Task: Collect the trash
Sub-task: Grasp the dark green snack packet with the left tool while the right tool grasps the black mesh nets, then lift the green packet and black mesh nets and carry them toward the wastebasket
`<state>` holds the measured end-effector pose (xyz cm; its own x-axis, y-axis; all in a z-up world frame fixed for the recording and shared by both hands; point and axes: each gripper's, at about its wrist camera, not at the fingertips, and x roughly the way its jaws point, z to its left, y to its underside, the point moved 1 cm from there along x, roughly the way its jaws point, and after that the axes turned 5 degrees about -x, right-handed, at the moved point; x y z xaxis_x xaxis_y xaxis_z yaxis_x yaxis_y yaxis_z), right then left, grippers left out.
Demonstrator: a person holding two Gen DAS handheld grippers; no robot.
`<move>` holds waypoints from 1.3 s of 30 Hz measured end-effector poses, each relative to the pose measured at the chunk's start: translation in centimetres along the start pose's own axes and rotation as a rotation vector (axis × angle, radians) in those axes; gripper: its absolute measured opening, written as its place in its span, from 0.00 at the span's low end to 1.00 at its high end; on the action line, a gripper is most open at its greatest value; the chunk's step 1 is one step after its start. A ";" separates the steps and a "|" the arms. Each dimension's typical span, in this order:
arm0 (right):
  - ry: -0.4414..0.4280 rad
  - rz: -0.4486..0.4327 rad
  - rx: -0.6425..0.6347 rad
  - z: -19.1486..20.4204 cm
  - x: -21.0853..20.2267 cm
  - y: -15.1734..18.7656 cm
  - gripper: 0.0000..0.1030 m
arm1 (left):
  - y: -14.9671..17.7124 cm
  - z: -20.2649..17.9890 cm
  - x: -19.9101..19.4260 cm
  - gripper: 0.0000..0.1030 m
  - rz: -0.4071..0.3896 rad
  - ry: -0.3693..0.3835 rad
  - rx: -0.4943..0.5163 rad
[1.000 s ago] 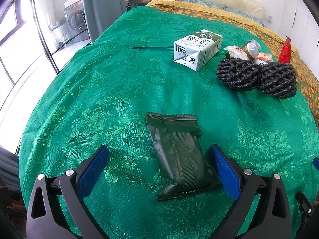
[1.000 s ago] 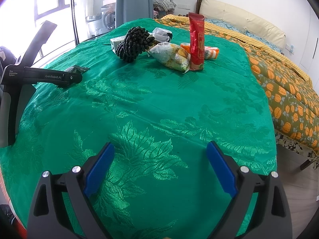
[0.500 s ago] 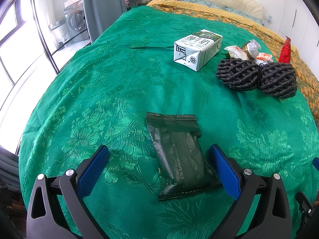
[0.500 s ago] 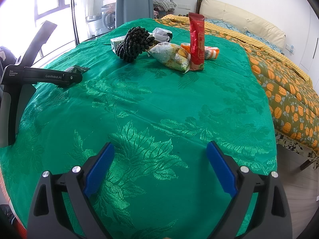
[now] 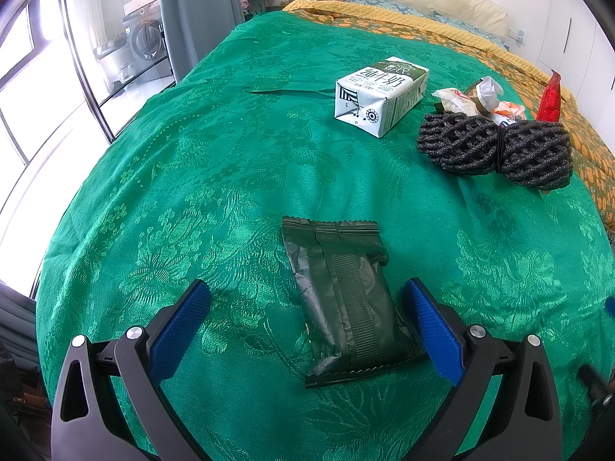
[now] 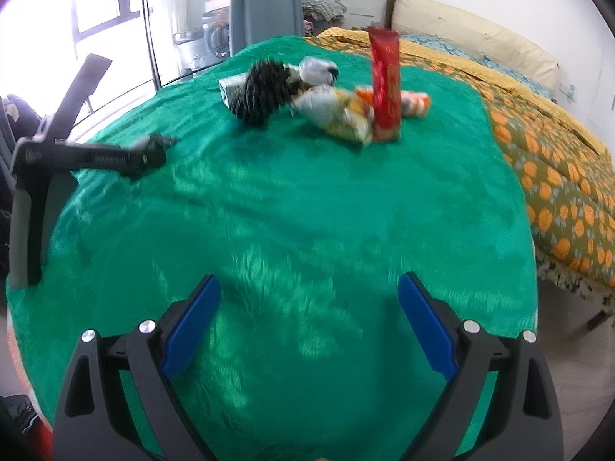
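Left gripper [image 5: 303,326] fingers spread, straddling the dark green wrapper [image 5: 344,299]; next, clench on it; right gripper [image 6: 307,326] released, empty.

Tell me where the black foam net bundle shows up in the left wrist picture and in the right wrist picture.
Left wrist: the black foam net bundle lies upper right on the green cloth, right of the milk carton.
Right wrist: the bundle sits upper centre, blurred, left of the upright red packet.
Shared landmark: the red packet appears behind the bundle in the left view as well.
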<state>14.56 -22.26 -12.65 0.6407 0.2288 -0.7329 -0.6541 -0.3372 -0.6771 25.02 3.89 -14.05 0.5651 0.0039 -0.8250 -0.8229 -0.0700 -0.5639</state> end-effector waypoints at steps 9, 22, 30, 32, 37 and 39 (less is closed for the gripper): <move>-0.111 -0.033 -0.226 2.2 2.5 -14.1 0.87 | 0.0 0.0 0.0 0.96 0.000 0.000 0.000; -0.054 0.149 -0.172 2.2 4.5 -9.4 0.35 | 0.0 0.0 0.0 0.96 0.000 0.000 0.000; -0.080 0.141 0.013 2.1 -0.9 -1.5 0.42 | 0.0 0.0 0.0 0.96 0.000 0.000 0.001; -0.104 0.152 0.032 2.1 -1.0 -0.9 0.64 | 0.0 0.0 0.0 0.96 0.000 0.000 0.001; -0.141 0.157 0.050 1.4 -1.9 -1.0 0.76 | 0.0 0.0 0.0 0.96 0.000 0.002 -0.003; -0.161 0.149 0.072 0.8 -2.6 -1.5 0.78 | -0.1 0.1 0.2 0.96 0.007 0.013 0.005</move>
<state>13.55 -21.61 -9.76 0.4666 0.3261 -0.8221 -0.7671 -0.3135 -0.5597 25.18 4.03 -14.14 0.5597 -0.0098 -0.8286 -0.8273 -0.0649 -0.5580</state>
